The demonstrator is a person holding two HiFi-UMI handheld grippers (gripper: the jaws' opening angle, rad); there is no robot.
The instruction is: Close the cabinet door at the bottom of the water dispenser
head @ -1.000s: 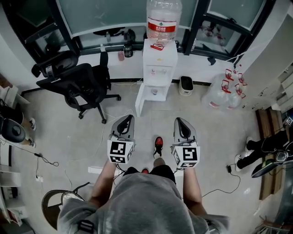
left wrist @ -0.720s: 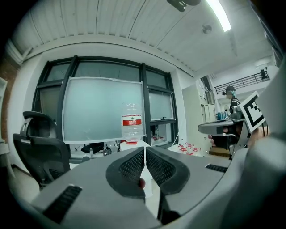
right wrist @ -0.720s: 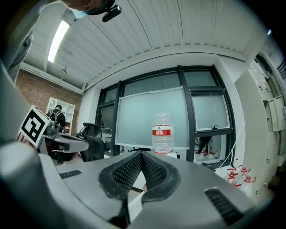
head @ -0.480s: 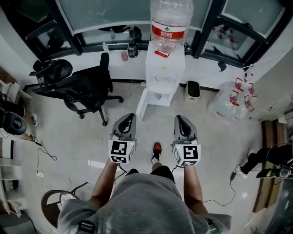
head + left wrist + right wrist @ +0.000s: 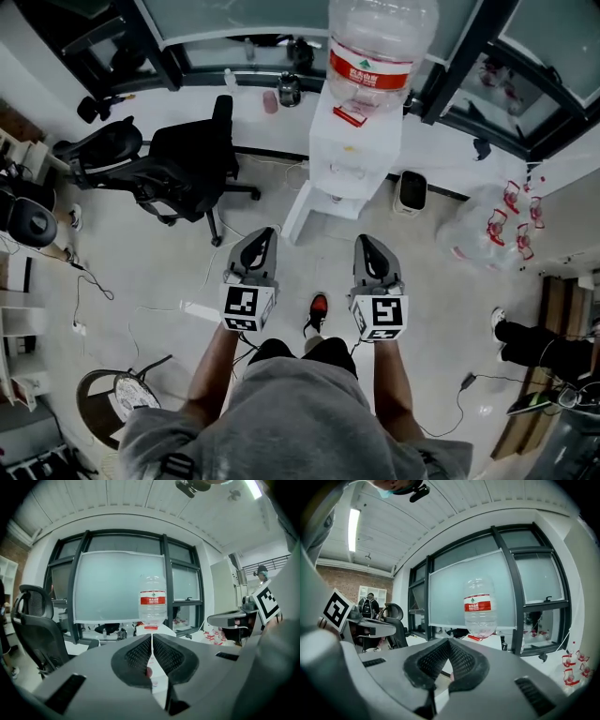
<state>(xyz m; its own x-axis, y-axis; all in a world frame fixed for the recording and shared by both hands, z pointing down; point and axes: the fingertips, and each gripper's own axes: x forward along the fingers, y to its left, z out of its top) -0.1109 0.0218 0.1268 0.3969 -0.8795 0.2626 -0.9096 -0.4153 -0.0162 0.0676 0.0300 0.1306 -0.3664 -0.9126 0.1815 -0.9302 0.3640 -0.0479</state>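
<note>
Head cam's looking steeply down from over the person's shoulders, taking in left gripper [image 5: 265, 234], right gripper [image 5: 365, 242] and the water dispenser [image 5: 352, 150] ahead, near. Gripper cams are sitting just behind their jaws, facing approx level toward the windows [image 5: 119, 585]. All 3 views are sharing the dispenser's bottle [image 5: 478, 604].

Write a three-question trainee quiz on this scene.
1. True or false: the cabinet door under the water dispenser stands open.
2. In the head view, what stands left of the dispenser? A. office chair B. ladder C. bicycle
3. Fill in: the jaws of the left gripper and the right gripper are both ___.
Key: 1 true; 2 A; 3 shut.
</note>
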